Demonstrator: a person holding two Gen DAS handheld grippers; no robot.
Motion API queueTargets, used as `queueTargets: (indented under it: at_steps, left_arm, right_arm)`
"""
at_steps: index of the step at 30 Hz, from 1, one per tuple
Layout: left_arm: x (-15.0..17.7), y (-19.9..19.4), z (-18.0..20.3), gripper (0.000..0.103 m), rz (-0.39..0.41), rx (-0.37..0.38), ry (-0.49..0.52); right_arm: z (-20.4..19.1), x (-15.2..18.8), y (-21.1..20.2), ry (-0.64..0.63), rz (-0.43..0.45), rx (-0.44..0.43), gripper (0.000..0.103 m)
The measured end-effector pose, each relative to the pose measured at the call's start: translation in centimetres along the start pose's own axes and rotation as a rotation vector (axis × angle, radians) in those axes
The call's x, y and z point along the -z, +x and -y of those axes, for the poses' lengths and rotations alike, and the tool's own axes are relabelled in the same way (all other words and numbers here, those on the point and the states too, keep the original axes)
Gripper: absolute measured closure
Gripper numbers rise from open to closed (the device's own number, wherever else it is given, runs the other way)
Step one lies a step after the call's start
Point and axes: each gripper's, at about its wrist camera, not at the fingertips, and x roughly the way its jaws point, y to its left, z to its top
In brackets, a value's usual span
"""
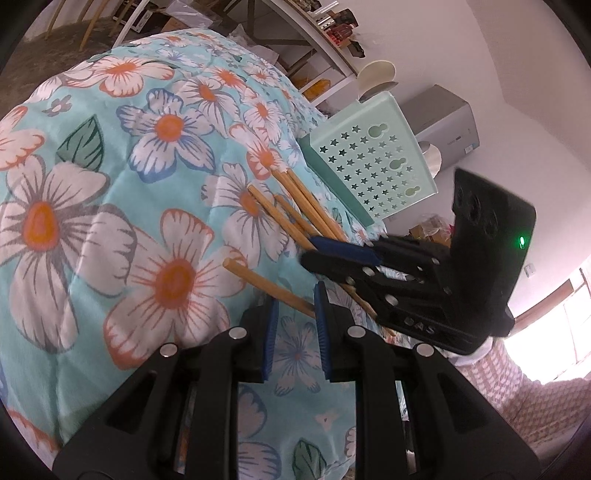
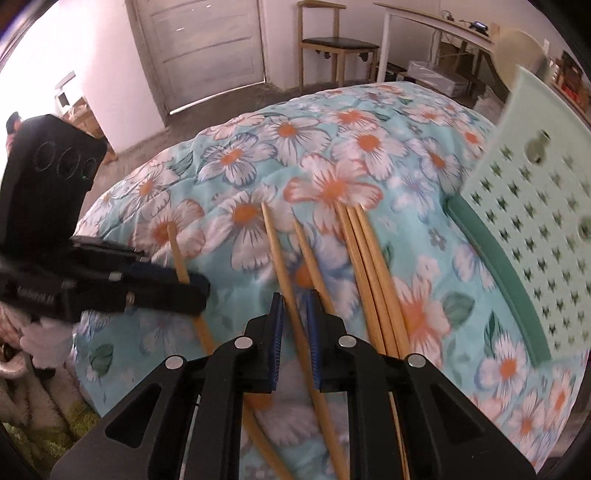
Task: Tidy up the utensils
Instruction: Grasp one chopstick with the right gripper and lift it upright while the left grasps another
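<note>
Subject of inspection: wooden chopsticks scattered on a floral bedspread (image 2: 258, 155). From the right wrist view I count six. A bundle of three (image 2: 364, 254) lies side by side, touching, nearest to the mint-green rack (image 2: 535, 221). Left of the bundle lies a single chopstick (image 2: 310, 254), whose lower part passes behind the right-hand finger of the right gripper (image 2: 295, 299). Next to it, the centre chopstick (image 2: 275, 243) runs down between that gripper's blue pads. The outermost chopstick (image 2: 176, 251) lies apart on the far left and passes behind the left gripper (image 1: 295, 295).

Right gripper: I note the jaws drawn narrow, with the centre chopstick between them. The stick lies against the left pad near the tip, while a sliver of cloth shows beside the other pad. I cannot tell whether the pads actually pinch it.

Left gripper: in its own view the jaws stand a little apart, released, with only flowered cloth visible between the pads. The outermost chopstick crosses just past the fingertips and ends behind the tip of the right-hand finger. I see nothing gripped.

Rack: it stands tilted at the bedspread's edge, its panel pierced with star-shaped holes and a few larger slots. No chopstick touches it.

Surroundings: a grey door (image 2: 207, 48), a wooden chair (image 2: 332, 44) and a white table (image 2: 443, 26) stand beyond the bed.
</note>
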Motion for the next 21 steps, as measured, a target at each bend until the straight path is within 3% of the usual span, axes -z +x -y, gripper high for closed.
queueTargets:
  at_steps: [4, 9, 16, 21]
  left_arm:
    - [0.0, 0.0, 0.1, 0.085, 0.003, -0.003, -0.003]
    - [0.0, 0.0, 0.3, 0.085, 0.013, -0.015, -0.01]
    - [-0.6, -1.2, 0.6, 0.087, 0.051, -0.015, -0.026]
    - [-2.1, -3.2, 2.8, 0.092, 0.13, -0.004, 0.021]
  right_arm:
    - [0.0, -1.4, 1.0, 0.012, 0.009, -0.014, 0.093]
    - [0.7, -1.7, -1.1, 0.075, 0.094, 0.002, 0.097]
    - [3.7, 0.3, -9.4, 0.228, 0.289, 0.106, 0.097]
    - [5.3, 3.0, -15.6, 0.327, 0.435, 0.189, 0.097]
